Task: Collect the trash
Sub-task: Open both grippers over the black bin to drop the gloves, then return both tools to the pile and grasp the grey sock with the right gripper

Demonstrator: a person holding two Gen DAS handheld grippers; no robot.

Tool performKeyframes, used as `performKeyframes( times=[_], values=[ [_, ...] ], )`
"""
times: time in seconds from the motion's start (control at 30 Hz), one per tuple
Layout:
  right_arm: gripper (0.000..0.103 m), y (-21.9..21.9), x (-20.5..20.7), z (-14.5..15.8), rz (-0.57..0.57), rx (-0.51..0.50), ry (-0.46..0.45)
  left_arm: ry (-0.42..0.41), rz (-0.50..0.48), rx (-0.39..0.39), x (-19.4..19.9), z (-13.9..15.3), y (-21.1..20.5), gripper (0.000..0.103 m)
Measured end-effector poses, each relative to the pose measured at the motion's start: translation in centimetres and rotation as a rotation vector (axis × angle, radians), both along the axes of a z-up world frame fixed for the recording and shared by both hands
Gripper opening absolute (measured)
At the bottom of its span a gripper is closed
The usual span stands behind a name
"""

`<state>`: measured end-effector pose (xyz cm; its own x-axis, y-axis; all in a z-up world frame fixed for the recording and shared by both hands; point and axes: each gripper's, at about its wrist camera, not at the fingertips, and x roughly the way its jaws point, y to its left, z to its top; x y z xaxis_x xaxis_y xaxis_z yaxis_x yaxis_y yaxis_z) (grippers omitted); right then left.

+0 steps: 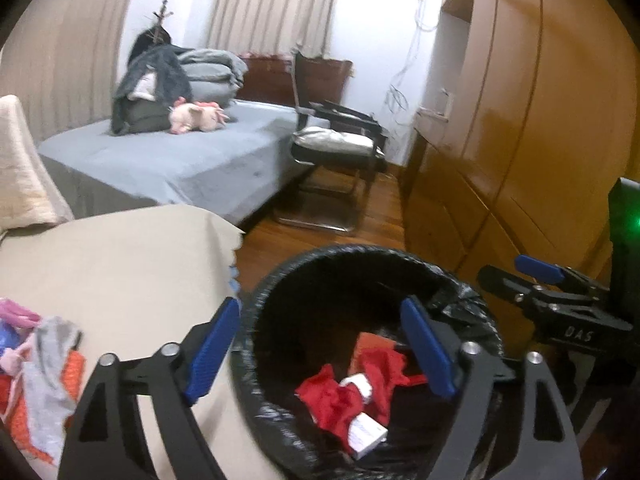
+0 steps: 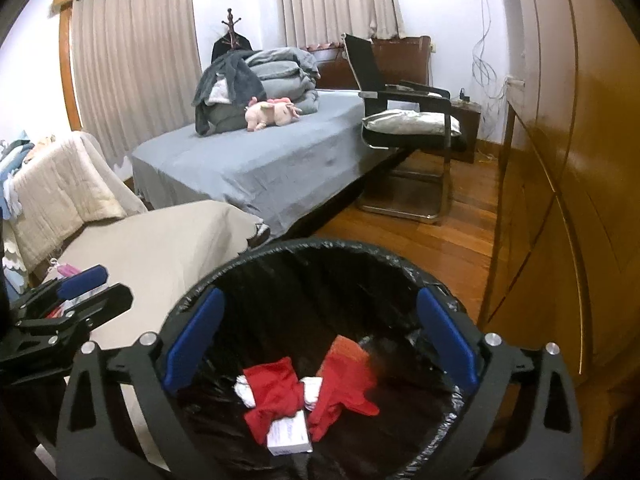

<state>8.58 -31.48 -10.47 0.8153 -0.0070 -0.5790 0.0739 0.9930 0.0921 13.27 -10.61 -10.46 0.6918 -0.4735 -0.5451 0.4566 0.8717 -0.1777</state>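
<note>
Left wrist view: the left tongs [image 1: 320, 354] hang spread wide over the near-left rim of the bin [image 1: 256, 308], with nothing between the blue pads. One pad sits above the worktop [image 1: 120, 272], the other above the bin's mouth. The right tongs [image 2: 320, 348] are likewise spread and empty, centred over the bin, both pads inside its rim as the right wrist view shows it.

The bin stands on the floor [image 2: 440, 240], just off the worktop's right edge, lined with a black bag [image 2: 280, 280]. In it lie crumpled red wrappers [image 2: 276, 396], a small white box [image 2: 290, 438] on top of them, an orange scrap [image 2: 352, 350] toward the far side, and some white paper bits. This trash looks already dropped; neither pair touches it.

What is left to collect seems to be the heap [image 1: 44, 364] at the worktop's near-left corner: grey, pink, orange and red pieces, mixed and blurred, so I cannot tell single items apart. It lies left of the left tongs and well apart from the right pair, which has the bin and the other pair between it and the heap. The left hand is clearly the nearer. The heap has no plain long axis; the grey piece runs roughly from far to near. A swing left and down would likely bring the left pair onto it.
</note>
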Motion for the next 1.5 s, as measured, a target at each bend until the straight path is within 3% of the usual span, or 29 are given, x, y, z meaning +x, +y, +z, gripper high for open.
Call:
performKeyframes(
  times=[0.23,0.73,1.1,1.5],
  values=[
    [0.097,2.9,0.8,0.6,0.043,0.016,-0.005,-0.039,0.112,0.015,-0.8,0.8,4.8,0.094],
    [0.097,12.8,3.6,0.5,0.221,0.021,-0.006,-0.048,0.359,0.071,-3.0,0.0,16.1,0.094],
    [0.097,23.0,6.4,-2.0,0.377,0.026,0.018,-0.046,0.536,0.134,-4.5,-1.7,24.6,0.094],
    [0.097,31.1,7.7,-5.7,0.483,0.015,0.086,0.007,0.632,0.12,-4.2,-3.9,30.1,0.093]
  ],
)
